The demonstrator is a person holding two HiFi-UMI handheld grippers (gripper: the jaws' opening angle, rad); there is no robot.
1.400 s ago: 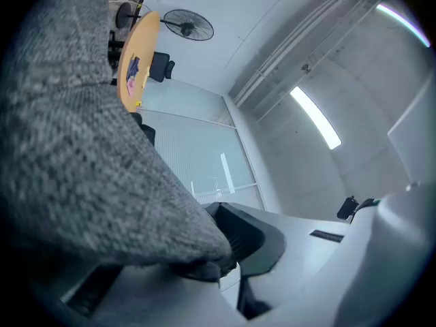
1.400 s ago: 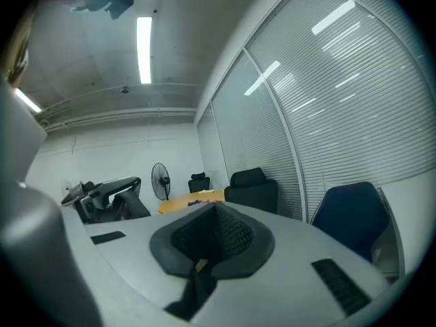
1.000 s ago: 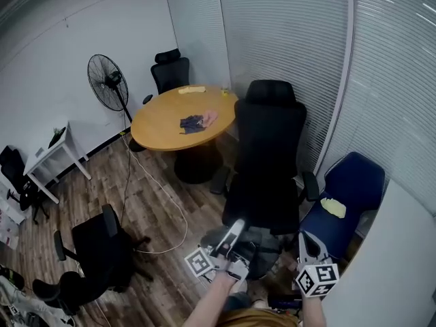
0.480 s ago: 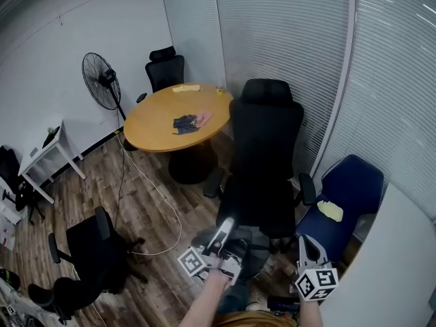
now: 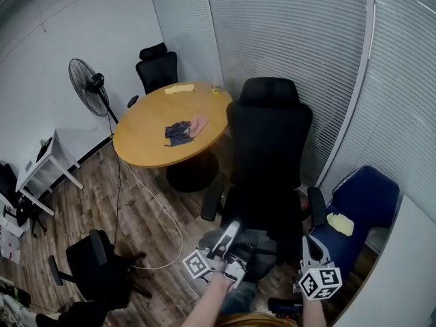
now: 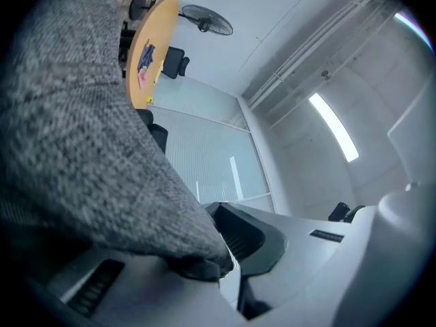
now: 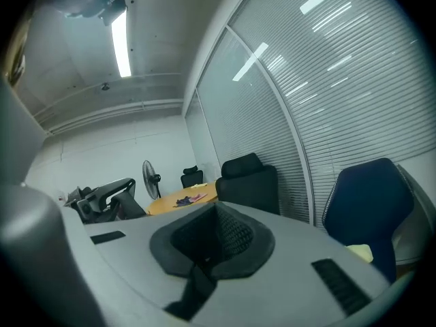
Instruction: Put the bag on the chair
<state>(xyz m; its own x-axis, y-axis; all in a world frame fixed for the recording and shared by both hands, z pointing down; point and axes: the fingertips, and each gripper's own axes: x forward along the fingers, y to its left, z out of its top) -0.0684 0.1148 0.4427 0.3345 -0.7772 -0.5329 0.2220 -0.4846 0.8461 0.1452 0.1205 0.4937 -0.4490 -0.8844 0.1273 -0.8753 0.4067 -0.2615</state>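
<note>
A grey knitted bag (image 5: 261, 252) hangs low in front of me, and my left gripper (image 5: 231, 231) is shut on its fabric. In the left gripper view the bag (image 6: 82, 148) fills the left side, pinched at the jaw tips of the left gripper (image 6: 219, 268). Just beyond it stands a black high-backed office chair (image 5: 269, 148), its seat behind the bag. My right gripper (image 5: 308, 249) is held to the right of the bag, shut with nothing in it. The same chair (image 7: 248, 179) shows past the right gripper (image 7: 204, 257) in its own view.
A blue chair (image 5: 364, 196) with a yellow cloth (image 5: 338, 223) stands at the right by the blinds. Behind is a round wooden table (image 5: 150, 145) with cloths (image 5: 182, 131), a standing fan (image 5: 85, 87) and another black chair (image 5: 157, 67). A third black chair (image 5: 95, 268) and a floor cable (image 5: 160, 203) are on the left.
The view has shifted a little, so the black chair now sits more central and nearer. Both grippers keep about the same places, the left one still holding the bag.
</note>
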